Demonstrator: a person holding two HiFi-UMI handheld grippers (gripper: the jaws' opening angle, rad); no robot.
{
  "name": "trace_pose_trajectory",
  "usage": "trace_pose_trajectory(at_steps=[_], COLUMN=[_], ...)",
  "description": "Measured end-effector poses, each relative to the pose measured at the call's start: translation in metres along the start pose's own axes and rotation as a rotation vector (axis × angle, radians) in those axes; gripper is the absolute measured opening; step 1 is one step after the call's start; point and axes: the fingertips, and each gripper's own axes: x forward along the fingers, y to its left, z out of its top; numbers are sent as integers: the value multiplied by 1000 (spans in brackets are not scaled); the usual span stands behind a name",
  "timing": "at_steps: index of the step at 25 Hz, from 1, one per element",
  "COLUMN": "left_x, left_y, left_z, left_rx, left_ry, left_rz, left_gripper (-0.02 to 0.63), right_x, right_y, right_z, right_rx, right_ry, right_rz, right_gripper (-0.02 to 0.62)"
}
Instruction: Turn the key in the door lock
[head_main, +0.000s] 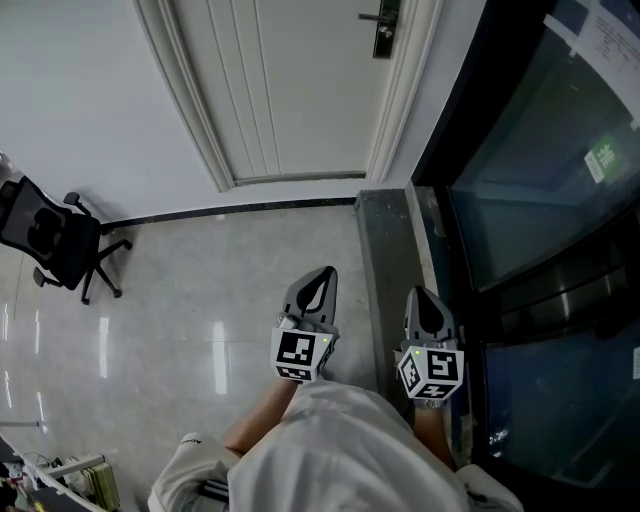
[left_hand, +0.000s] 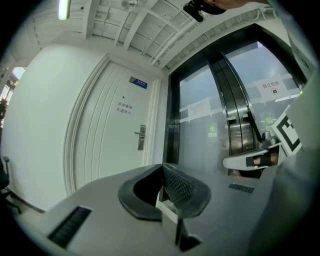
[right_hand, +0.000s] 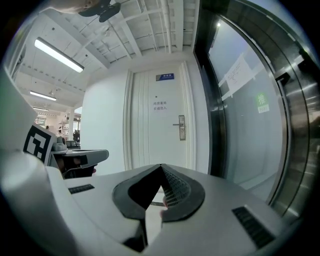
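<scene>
A white wall (head_main: 90, 90) fills the upper left of the head view and meets a glossy pale-grey tiled floor (head_main: 200, 290) along a dark skirting strip (head_main: 240, 212). A black wheeled office chair (head_main: 55, 240) stands at the left edge. Dark glass panels (head_main: 540, 150) occupy the right side; a lit ceiling tube (right_hand: 59, 55) shows upper left in the right gripper view.

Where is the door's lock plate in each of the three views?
Head view: top edge, right of centre, lock plate on the white door.
Left gripper view: lock plate left of centre, mid-height.
Right gripper view: lock plate just right of centre.
Shared landmark: the dark glass wall right of the door.
</scene>
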Motion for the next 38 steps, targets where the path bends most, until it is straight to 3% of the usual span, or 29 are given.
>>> trace_pose_trajectory(at_steps=[11, 21, 33, 38], left_x=[15, 33, 62, 97], left_y=[59, 57, 84, 84], left_z=[12, -5, -10, -1], left_rx=[-1, -25, -1, 25], left_ry=[-25, 16, 50, 48], left_rz=[0, -23, 73, 62], left_gripper=[10, 11, 11, 10], right_x=[51, 61, 120, 154], right_y=[41, 20, 5, -13], right_z=[14, -1, -2, 4], right_rx=[-35, -10, 40, 57], right_ry=[-16, 47, 57, 55], right_rz=[13, -36, 41, 53], right_gripper=[-5, -5, -5, -5])
